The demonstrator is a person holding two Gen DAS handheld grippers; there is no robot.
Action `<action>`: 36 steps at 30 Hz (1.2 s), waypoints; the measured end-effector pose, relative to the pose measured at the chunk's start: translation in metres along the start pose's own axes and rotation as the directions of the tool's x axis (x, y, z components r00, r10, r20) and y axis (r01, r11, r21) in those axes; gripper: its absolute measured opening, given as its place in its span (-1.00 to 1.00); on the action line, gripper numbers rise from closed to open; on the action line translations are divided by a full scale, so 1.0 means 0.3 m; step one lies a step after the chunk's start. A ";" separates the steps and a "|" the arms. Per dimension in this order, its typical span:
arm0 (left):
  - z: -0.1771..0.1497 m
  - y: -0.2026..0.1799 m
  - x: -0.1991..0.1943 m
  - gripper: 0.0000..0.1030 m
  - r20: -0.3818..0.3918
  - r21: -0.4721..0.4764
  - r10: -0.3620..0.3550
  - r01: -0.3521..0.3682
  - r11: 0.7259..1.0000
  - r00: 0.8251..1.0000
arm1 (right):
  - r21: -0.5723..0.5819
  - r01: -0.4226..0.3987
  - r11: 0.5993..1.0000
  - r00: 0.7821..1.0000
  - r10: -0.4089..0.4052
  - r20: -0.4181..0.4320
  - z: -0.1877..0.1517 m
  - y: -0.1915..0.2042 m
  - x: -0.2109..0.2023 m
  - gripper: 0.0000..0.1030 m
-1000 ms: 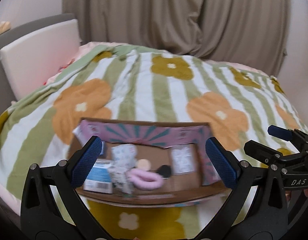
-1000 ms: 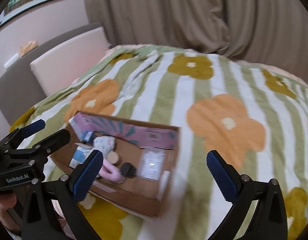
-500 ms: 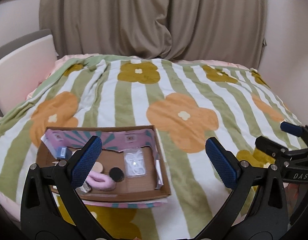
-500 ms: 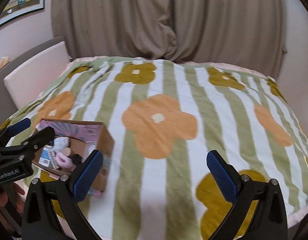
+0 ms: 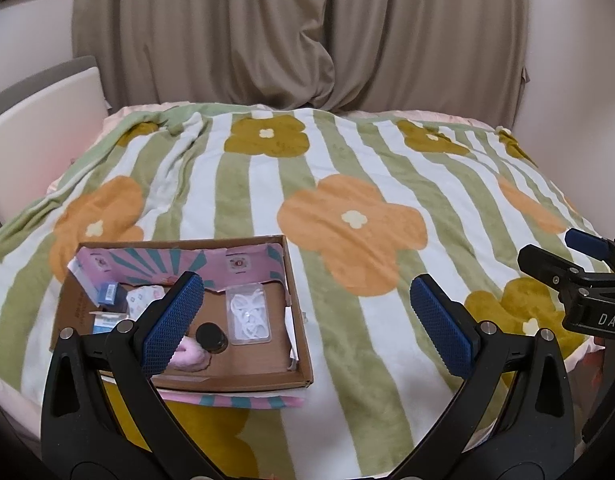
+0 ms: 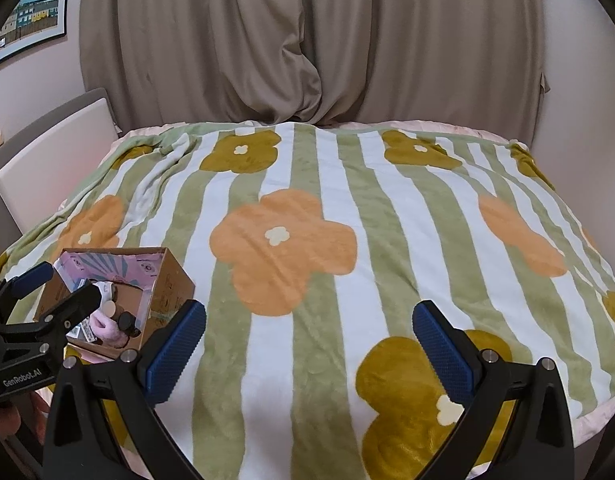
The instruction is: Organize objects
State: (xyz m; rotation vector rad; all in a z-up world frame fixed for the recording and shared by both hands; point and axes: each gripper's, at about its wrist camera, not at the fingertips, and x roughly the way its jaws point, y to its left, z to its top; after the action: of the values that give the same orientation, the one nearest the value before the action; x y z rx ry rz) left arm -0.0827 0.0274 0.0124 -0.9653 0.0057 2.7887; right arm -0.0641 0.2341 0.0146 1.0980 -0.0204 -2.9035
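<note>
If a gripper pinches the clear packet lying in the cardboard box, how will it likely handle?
The clear packet looks like thin film around loose white pieces, so probably floppy and light. Its glossy surface may slip between pads. Lying flat on the cardboard box floor, its edge could be hard to get under.

Both wrist views face bed (image 5: 347, 168) lengthwise, sharing box (image 6: 167, 280)

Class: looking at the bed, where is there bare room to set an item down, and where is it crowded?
Bare blanket lies from the cardboard box rightward to the right gripper, and back to the curtain. A narrower strip runs between box and headboard. Inside the box it is crowded: clear packet, black jar, pink fluffy item, small boxes.
</note>
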 end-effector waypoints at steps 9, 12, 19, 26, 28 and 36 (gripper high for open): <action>-0.005 0.021 -0.005 0.99 0.005 -0.017 0.003 -0.003 1.000 1.000 | -0.005 -0.006 1.000 1.000 0.006 0.003 0.004 0.005 0.006 0.99; -0.004 0.025 -0.006 0.99 0.008 -0.024 0.006 -0.006 1.000 1.000 | -0.007 -0.005 1.000 1.000 0.005 0.007 0.004 0.005 0.005 0.99; 0.001 0.047 -0.017 0.99 0.010 -0.040 -0.001 0.001 0.999 1.000 | -0.019 -0.014 1.000 1.000 0.015 0.019 0.007 0.017 -0.008 0.99; 0.003 0.054 -0.027 0.99 0.013 -0.034 0.011 -0.010 0.999 1.000 | -0.027 -0.019 0.999 1.000 0.019 0.019 0.011 0.029 -0.013 0.99; 0.004 0.054 -0.029 1.00 0.015 -0.030 0.009 -0.009 0.999 1.000 | -0.034 -0.023 0.999 1.000 0.024 0.017 0.011 0.036 -0.014 0.99; 0.002 0.054 -0.031 0.99 0.007 -0.031 0.006 -0.006 1.000 1.000 | -0.039 -0.033 0.999 0.999 0.034 0.027 0.014 0.047 -0.022 0.99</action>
State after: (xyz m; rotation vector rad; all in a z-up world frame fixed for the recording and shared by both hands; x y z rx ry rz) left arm -0.0788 0.0098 0.0177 -0.9634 -0.0354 2.8058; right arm -0.0614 0.2201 0.0225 1.0414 0.0162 -2.8763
